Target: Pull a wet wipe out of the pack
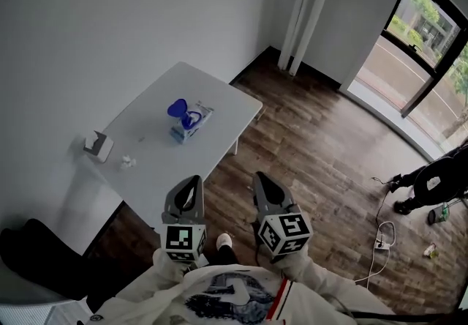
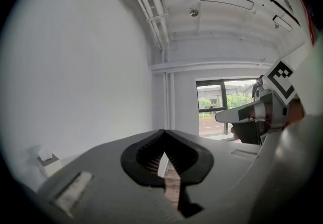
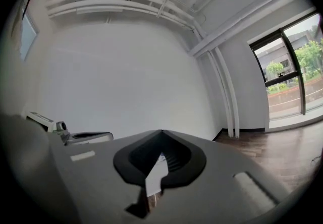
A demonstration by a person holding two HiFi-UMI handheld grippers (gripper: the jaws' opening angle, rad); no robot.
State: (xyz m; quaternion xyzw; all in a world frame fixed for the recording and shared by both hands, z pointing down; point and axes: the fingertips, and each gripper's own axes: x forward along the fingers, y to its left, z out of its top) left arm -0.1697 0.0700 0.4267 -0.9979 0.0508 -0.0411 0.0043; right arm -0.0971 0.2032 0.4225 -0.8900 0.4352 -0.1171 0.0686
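Head view: wet wipe pack (image 1: 191, 124), blue lid (image 1: 178, 108) raised, sat on white table (image 1: 219, 96), 11 o'clock from grippers; print unreadable. Left gripper (image 1: 191, 183), right gripper (image 1: 262, 181): jaws together, empty.

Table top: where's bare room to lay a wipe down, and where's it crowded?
The table is mostly bare. Free: the far end behind the wet wipe pack, the right corner beside it, and the near strip between the pack and the front edge. Crowded only at the left edge, where a small white box and a crumpled white scrap lie.
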